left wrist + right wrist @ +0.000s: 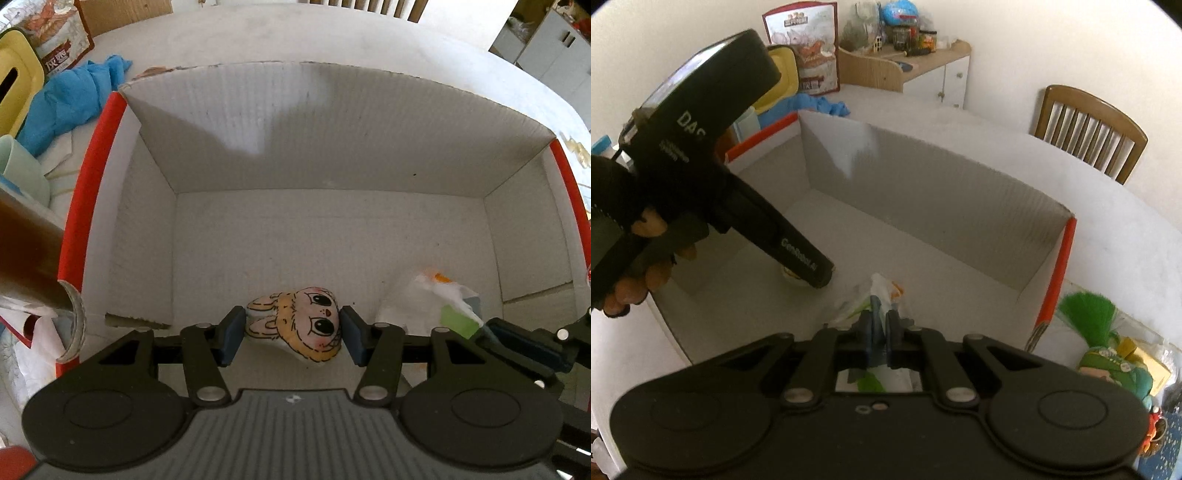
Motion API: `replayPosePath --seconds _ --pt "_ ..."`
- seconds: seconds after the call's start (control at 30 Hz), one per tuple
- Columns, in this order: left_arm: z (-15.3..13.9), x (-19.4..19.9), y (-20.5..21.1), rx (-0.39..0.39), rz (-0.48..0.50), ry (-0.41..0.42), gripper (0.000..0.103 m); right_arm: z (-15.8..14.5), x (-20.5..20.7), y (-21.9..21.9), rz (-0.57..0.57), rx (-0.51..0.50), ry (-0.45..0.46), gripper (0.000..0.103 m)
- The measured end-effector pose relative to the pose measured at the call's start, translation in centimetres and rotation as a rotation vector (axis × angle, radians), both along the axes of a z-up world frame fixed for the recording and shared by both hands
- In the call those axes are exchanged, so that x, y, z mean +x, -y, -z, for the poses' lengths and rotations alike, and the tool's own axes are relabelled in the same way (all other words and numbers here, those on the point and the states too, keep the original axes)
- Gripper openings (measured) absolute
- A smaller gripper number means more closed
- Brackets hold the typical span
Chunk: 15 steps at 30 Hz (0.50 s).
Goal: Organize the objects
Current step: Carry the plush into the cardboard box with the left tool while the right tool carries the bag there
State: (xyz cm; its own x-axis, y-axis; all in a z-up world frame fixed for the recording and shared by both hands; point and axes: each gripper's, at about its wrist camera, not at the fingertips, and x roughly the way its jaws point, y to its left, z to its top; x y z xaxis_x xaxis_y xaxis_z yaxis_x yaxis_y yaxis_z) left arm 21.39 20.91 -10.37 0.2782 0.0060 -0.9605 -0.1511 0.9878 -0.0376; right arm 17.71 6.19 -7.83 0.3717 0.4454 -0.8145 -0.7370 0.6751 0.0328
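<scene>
A white cardboard box with a red rim [110,147] fills the left wrist view. Low inside it, near the front wall, my left gripper [293,332] is shut on a small bunny-face plush [306,325], a blue pad pressed to each side. To its right lies a clear plastic packet with green and orange print [436,306]. My right gripper [882,325] is shut on that packet [882,291], also down inside the box [1060,266]. In the right wrist view a gloved hand [635,273] holds the left tool's black housing [738,206], which hides most of the plush.
Left of the box lie a blue cloth [74,99], a yellow container [14,85], a printed snack bag [55,33], a pale green cup [18,170] and a brown tube [33,266]. Right of it sit green toys [1086,314]. A wooden chair [1089,129] stands behind the table.
</scene>
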Motion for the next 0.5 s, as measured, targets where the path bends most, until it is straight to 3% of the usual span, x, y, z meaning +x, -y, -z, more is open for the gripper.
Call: replayPosePath --seconds 0.1,0.23,0.3,0.33,0.5 --pt "0.1 -0.2 -0.1 -0.016 -0.014 -0.012 0.056 0.1 0.0 0.2 0.01 0.0 -0.015 0.007" --pt "-0.2 -0.8 -0.1 -0.028 -0.04 0.005 0.061 -0.1 0.0 0.7 0.014 0.013 -0.023 0.018" --pt "-0.5 -1.2 -0.1 -0.039 -0.052 0.019 0.07 -0.3 0.2 0.9 0.016 0.03 -0.03 0.024" --pt "-0.7 -1.5 -0.1 -0.047 -0.057 0.029 0.07 -0.4 0.2 1.0 0.019 0.037 -0.028 0.031" --pt "-2.2 -3.0 0.8 -0.041 -0.071 0.086 0.07 -1.5 0.0 1.8 0.029 0.081 -0.014 0.044"
